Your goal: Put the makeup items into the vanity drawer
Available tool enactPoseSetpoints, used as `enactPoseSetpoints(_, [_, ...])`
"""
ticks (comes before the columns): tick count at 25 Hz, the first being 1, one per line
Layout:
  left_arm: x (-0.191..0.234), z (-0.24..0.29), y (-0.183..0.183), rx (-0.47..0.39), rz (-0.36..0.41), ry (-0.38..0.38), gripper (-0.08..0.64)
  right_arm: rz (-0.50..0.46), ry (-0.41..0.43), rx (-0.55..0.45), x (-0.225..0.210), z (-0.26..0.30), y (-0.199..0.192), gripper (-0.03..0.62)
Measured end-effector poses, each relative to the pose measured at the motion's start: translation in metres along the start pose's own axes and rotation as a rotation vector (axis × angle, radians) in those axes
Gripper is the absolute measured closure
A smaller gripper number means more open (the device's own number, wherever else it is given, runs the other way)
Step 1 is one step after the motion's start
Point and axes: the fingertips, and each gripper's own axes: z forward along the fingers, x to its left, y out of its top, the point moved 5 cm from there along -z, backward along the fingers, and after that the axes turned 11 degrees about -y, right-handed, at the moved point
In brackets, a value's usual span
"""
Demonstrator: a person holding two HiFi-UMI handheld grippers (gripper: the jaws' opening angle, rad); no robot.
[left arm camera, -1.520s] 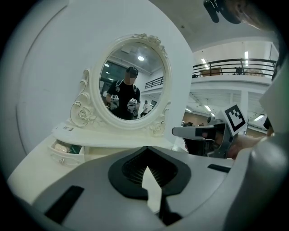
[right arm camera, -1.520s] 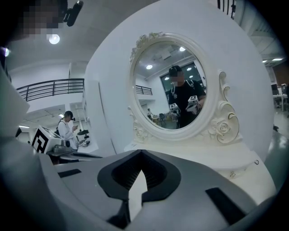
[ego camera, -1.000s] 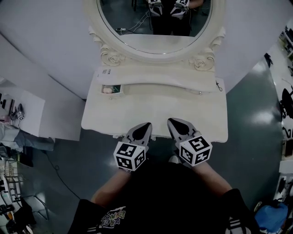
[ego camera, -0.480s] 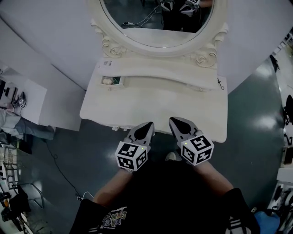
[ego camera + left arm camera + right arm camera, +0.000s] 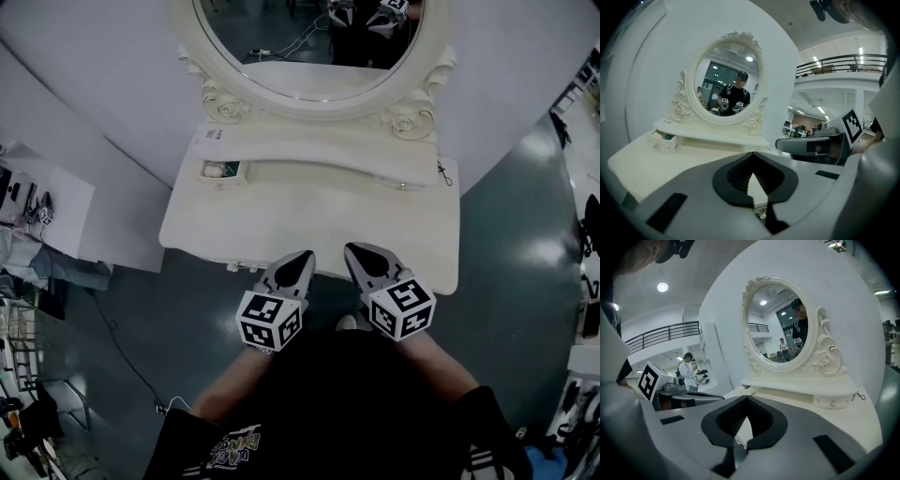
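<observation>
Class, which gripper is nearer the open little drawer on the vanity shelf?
Left. The left gripper hovers at the near edge of the table, right of the open drawer; the right gripper is beside it, farther right.

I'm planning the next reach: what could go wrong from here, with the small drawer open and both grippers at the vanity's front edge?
1. The small drawer stands open with items inside. A gripper reaching in could knock it or jostle them.
2. The left gripper and right gripper sit side by side, fingers shut and empty, so they may bump if both reach together.
3. The carved mirror frame rises just behind the drawer, and overreaching might strike it.
</observation>
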Motion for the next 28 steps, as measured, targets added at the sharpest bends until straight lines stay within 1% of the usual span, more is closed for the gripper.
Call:
enactPoseSetpoints(7, [0.004,0.007,0.005,0.014,0.013,-0.011,0.56,0.015,-0.009,-0.008,-0.005,0.003,0.003,0.563])
enactPoseSetpoints(18, [0.018,0.011,0.008,0.024,0.007,-0.01,0.56,0.023,-0.001,0.007,-0.003,0.018,0.003,0.563])
enactPoseSetpoints(28, [0.019,0.01,0.01,0.027,0.008,-0.004,0.56,0.021,0.01,0.009,-0.002,0.021,0.005,0.563])
